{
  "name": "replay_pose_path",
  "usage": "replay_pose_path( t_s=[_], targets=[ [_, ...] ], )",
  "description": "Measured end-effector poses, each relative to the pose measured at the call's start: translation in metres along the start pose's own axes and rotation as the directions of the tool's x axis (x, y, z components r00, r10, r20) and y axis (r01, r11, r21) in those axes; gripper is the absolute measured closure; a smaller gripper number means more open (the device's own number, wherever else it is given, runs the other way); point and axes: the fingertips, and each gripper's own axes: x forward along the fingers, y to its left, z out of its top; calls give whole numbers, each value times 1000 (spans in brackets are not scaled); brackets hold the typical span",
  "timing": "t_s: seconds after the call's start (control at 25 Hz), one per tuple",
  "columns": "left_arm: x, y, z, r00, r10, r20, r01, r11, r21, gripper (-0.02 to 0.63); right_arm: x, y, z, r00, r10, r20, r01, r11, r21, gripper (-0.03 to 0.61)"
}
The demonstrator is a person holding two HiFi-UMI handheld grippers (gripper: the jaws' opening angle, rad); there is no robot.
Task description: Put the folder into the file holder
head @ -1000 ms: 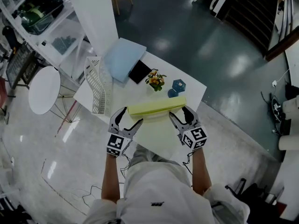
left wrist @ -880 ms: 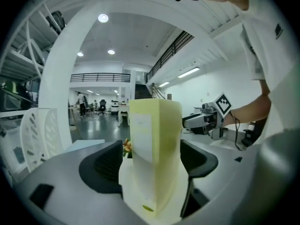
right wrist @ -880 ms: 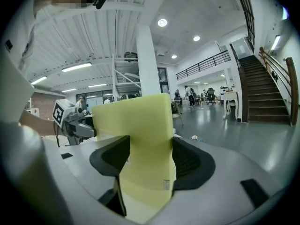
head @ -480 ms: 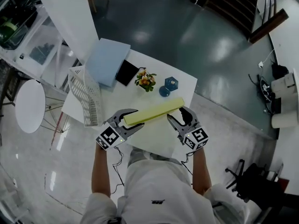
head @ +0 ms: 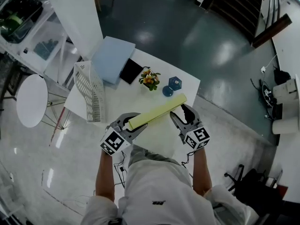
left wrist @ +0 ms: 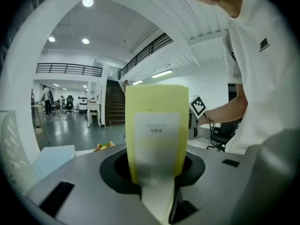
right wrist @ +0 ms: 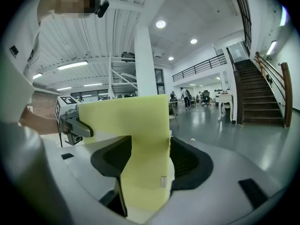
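Folder [head: 157,111], yellow, held over near edge of white table [head: 119,102], centre of head view, its right end higher in frame. L gripper [head: 132,122] clamped hard on left end; white label faces that gripper's cam. R gripper [head: 180,112]: jaws closing, folder's right end btwn them, pads against it. White mesh file holder [head: 89,90] at table's left edge, apart from folder. Flowers [head: 149,78] & blue ornament [head: 176,84] just beyond folder.
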Motion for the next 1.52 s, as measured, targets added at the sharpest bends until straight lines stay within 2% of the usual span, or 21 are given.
replay_pose_path(
  t_s=[0.12, 0.24, 0.36, 0.52, 0.6, 0.76, 0.92, 1.24, 1.36, 1.52],
  targets=[
    [-15, -9, 6, 996, 87, 14, -86, 996, -22, 457, -5, 9, 5, 1000, 7, 11, -6, 999, -42, 316],
    [-33, -22, 13, 981, 193, 14, -192, 981, -34, 456, -16, 26, 10, 998, 55, 27, -53, 996, -71, 316],
    [-53, -40, 20, 952, 306, 12, -305, 951, -46, 454, -28, 51, 15, 991, 126, 43, -121, 988, -99, 316],
    [-84, -59, 27, 896, 445, 18, -442, 894, -74, 454, -35, 89, 25, 972, 229, 60, -219, 966, -140, 316],
    [-100, -69, 32, 859, 512, 24, -508, 857, -89, 454, -38, 109, 30, 957, 283, 67, -270, 950, -158, 316],
    [-133, -87, 44, 766, 642, 35, -635, 764, -114, 453, -43, 146, 39, 917, 393, 73, -374, 907, -194, 316],
    [-165, -102, 49, 694, 719, 42, -710, 692, -127, 452, -45, 181, 39, 891, 449, 70, -429, 881, -198, 318],
    [-234, -103, 49, 505, 862, 48, -847, 505, -164, 451, -29, 239, 45, 828, 559, 49, -537, 815, -218, 318],
    [-255, -97, 52, 452, 890, 60, -873, 455, -174, 451, -19, 252, 48, 814, 579, 37, -558, 799, -224, 318],
    [-277, -80, 54, 398, 915, 72, -897, 404, -179, 451, 3, 266, 52, 805, 593, 25, -573, 788, -226, 319]
  ],
)
